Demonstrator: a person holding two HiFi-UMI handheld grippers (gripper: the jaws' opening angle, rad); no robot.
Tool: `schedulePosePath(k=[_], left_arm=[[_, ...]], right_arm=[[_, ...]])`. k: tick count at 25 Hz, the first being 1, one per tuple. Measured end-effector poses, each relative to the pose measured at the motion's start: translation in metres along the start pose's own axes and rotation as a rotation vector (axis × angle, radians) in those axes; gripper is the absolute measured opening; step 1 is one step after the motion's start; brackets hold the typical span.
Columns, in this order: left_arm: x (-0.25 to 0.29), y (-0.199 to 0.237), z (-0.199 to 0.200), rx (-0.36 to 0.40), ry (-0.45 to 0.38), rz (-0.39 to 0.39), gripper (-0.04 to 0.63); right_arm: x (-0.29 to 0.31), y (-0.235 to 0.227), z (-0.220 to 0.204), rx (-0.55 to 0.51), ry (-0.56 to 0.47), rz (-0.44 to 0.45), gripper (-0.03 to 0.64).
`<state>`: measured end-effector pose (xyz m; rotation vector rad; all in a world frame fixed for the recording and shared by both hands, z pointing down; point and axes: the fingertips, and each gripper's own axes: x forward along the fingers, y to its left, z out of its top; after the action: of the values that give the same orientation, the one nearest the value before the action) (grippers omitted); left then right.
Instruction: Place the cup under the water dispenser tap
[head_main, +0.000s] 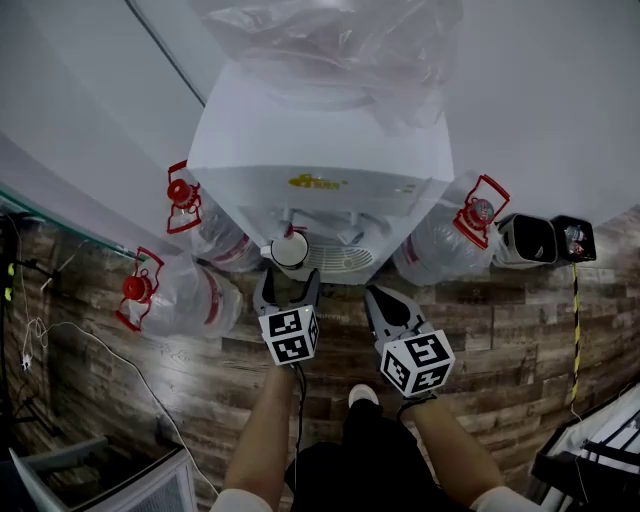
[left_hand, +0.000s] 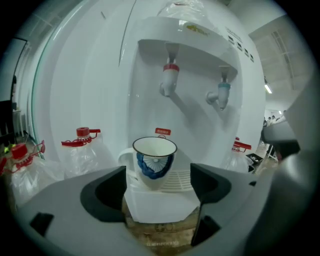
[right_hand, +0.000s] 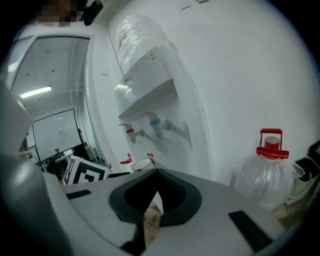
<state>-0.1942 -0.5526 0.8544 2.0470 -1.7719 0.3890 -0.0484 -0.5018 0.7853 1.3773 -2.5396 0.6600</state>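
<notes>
Sitting under the red tap (left_hand: 169, 80), the cup (left_hand: 154, 162) looks placed; left gripper (left_hand: 159, 176) spread wide, right gripper (right_hand: 152, 200) squeezed together.

White wall (head_main: 560, 100) above dark wood-plank floor (head_main: 520, 340).

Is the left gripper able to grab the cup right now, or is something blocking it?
Probably yes. The left gripper has its jaws apart and points straight at the cup, which stands just ahead of them under the red tap. Nothing shows between them.
</notes>
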Motion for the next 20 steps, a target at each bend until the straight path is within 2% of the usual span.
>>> schedulePosePath(k=[4, 9, 16, 20], left_arm=[[-0.052, -0.006, 0.016, 0.007, 0.033, -0.028, 0.43], [-0.133, -0.023, 0.065, 0.026, 0.031, -0.079, 0.43], [-0.27, -0.061, 0.124, 0.095, 0.019, -0.182, 0.425], [-0.349, -0.073, 0.152, 0.088, 0.012, -0.207, 0.4]], right_arm=[[-0.033, 0.03, 0.023, 0.001, 0.003, -0.004, 0.02], [-0.088, 0.074, 0.07, -0.006, -0.027, -0.023, 0.02], [-0.185, 0.145, 0.137, -0.02, -0.082, -0.043, 0.02], [-0.242, 0.188, 0.166, -0.029, -0.103, -0.053, 0.02]])
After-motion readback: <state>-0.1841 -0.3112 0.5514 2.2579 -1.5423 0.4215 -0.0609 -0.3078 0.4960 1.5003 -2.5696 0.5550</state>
